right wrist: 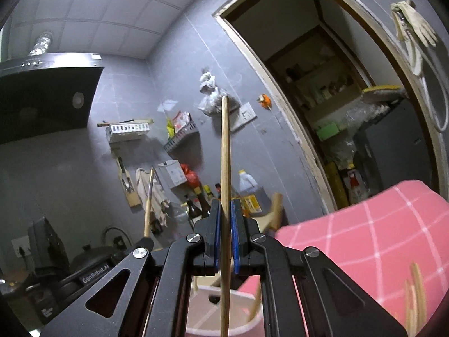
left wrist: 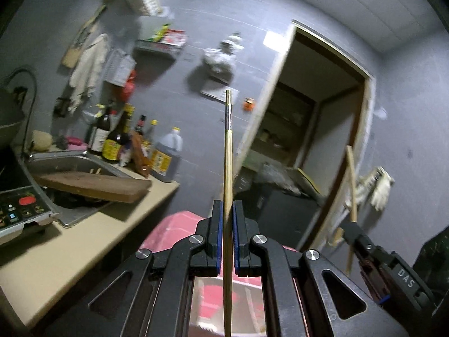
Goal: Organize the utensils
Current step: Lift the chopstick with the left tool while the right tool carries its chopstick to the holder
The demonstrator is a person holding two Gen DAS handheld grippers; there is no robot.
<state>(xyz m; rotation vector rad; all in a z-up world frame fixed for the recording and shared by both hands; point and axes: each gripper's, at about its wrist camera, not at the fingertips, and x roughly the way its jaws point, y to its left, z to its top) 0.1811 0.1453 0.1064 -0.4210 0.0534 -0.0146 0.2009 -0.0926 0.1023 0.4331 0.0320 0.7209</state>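
Chopstick (left wrist: 228,151) upright in level left gripper (left wrist: 228,210)

"DAS" in white caps on the right gripper (left wrist: 350,229) body, seen low right of the left gripper's own fingers in left wrist view. "GenRobot.AI" in white on the left gripper (right wrist: 146,238) housing, low left of the right gripper's fingers in right wrist view. Bottles (left wrist: 112,140) up left of the left tool have yellow labels, print too blurred to read. Control panel (left wrist: 19,210) far left: icons only, no legible txt.
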